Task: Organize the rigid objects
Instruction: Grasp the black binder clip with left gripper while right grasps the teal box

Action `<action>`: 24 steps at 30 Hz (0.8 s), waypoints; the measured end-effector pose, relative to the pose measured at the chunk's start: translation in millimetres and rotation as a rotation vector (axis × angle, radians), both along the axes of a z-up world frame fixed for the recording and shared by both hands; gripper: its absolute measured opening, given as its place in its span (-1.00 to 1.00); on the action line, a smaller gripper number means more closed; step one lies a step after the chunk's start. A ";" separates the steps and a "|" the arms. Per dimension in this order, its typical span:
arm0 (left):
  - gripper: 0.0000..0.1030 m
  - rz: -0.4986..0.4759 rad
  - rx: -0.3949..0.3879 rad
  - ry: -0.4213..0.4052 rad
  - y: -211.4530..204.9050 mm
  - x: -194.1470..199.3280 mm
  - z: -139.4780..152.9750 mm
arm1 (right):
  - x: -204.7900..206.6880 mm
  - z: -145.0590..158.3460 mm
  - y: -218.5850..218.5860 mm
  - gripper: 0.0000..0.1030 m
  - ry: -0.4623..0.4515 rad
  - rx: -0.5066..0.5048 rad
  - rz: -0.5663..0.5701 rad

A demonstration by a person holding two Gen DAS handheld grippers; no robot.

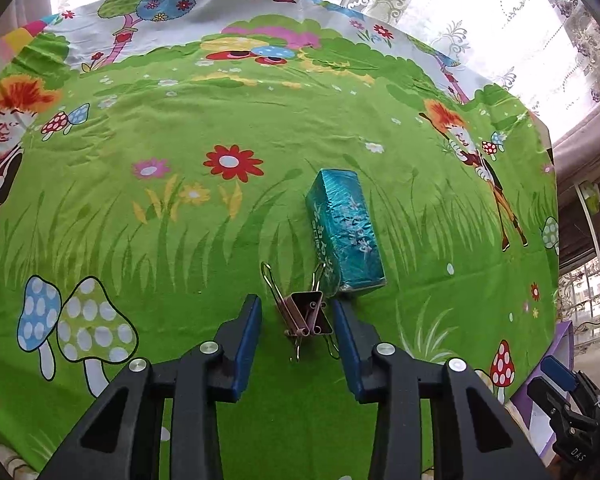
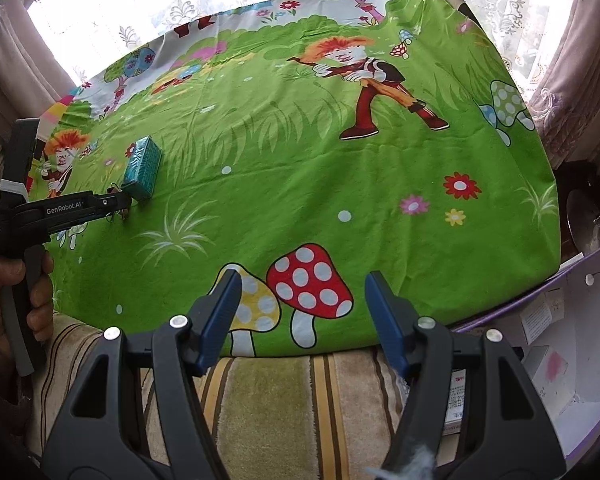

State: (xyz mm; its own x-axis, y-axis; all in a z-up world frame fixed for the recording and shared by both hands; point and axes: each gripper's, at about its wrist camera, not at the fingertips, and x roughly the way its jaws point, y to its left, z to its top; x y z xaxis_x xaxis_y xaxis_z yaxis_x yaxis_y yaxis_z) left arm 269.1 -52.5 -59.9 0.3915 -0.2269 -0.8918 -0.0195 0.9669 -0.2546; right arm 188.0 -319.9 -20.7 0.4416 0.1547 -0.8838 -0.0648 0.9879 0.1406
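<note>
Binder clips (image 1: 306,316) are lying just ahead between the left tool's (image 1: 296,308) wide-spread fingers, touching the teal box (image 1: 344,232); the right tool (image 2: 300,284), also wide, is hovering well apart.

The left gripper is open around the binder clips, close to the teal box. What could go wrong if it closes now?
1. The binder clips lie loose together between the open fingers of the left gripper; closing may catch only one, or a wire handle, and the rest could slip out.
2. The teal box seems to touch the clips, and one finger sits near its corner, so closing or lifting might push it.
3. The wrinkled cloth could get pinched.
</note>
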 end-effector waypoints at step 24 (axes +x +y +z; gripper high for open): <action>-0.61 0.282 -0.001 -0.096 61.7 -18.2 -2.5 | 54.6 6.9 146.2 0.31 -0.111 -0.072 0.216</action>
State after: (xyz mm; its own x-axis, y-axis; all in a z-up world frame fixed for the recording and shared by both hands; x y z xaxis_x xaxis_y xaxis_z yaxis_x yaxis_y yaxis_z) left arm 250.9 9.2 -62.4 0.5219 -0.0986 -0.8473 -0.2627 0.9264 -0.2696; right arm 242.7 -173.7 -13.8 0.4998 0.1950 -0.8439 -0.2869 0.9566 0.0511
